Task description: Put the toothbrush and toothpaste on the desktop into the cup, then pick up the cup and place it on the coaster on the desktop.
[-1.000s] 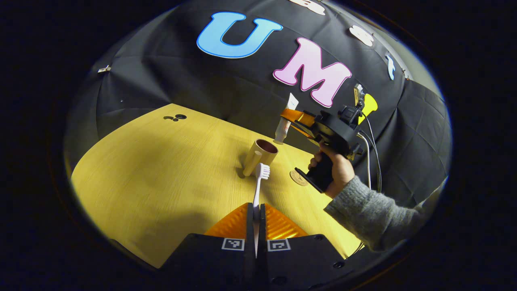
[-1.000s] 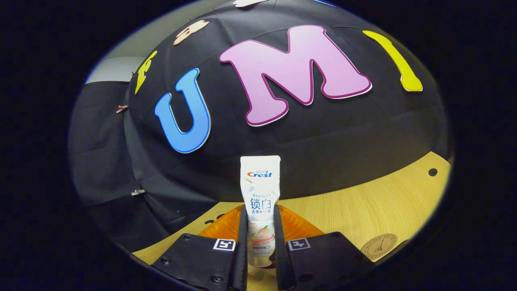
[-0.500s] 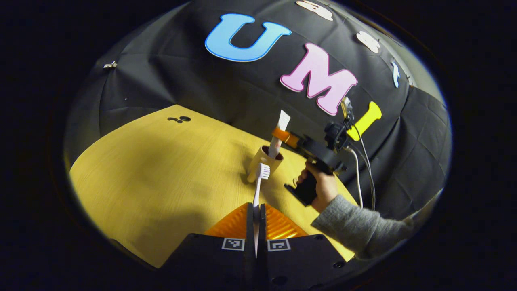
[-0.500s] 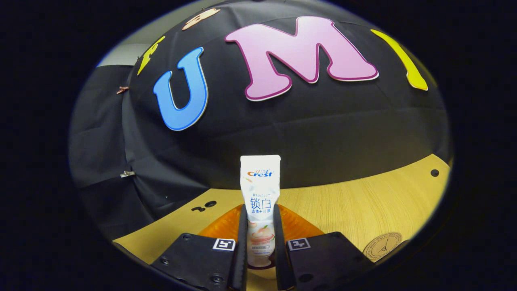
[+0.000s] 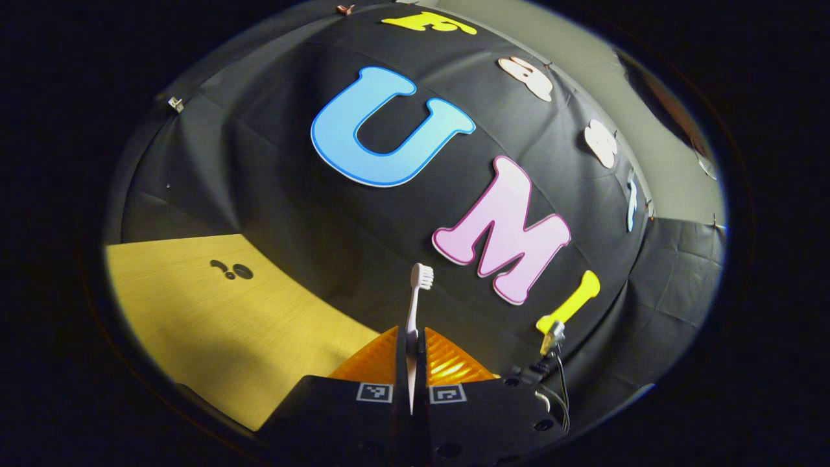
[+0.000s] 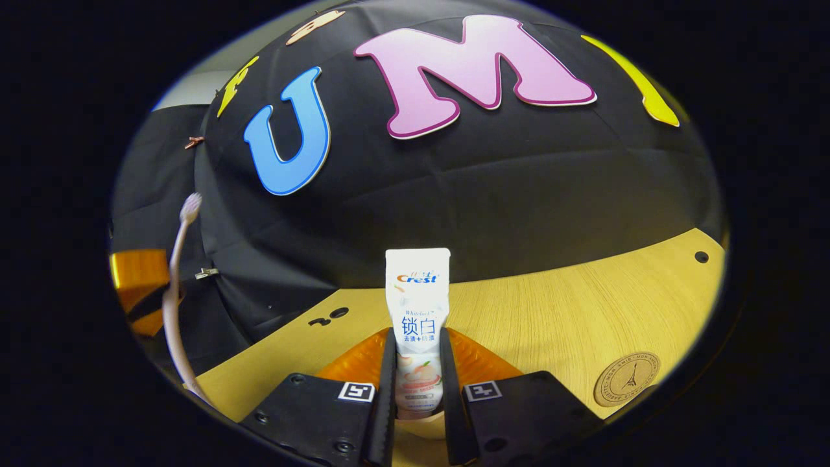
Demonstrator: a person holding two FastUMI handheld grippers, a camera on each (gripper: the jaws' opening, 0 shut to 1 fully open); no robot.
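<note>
Toothpaste first: the white, flat-ended plastic toothpaste tube [image 6: 417, 305] stands upright between the fingers of your right gripper [image 6: 417, 383], which are closed narrowly on its lower body from both sides. In the right gripper view the tube's crimped end points up against the black cloth wall [image 6: 519, 194], and its lower end hangs over a pale rounded surface just below the fingers; that could be the cup, but you cannot tell from this view.

The white plastic toothbrush [image 5: 415, 305] is clamped by its handle in your left gripper [image 5: 411, 363], whose fingers are pressed nearly together on it. The bristled head points up, set against the wall in the left gripper view. The same toothbrush [image 6: 174, 292] also appears at the left edge of the right gripper view, held high, with the left gripper just beside it.

The yellow wooden tabletop [image 6: 551, 318] lies below both grippers. The round tan coaster with a stamped tower motif [image 6: 628, 379] lies flat on the tabletop to the right of your right gripper, apart from it. Small dark holes [image 5: 231, 269] mark the tabletop near the wall on the left.
</note>
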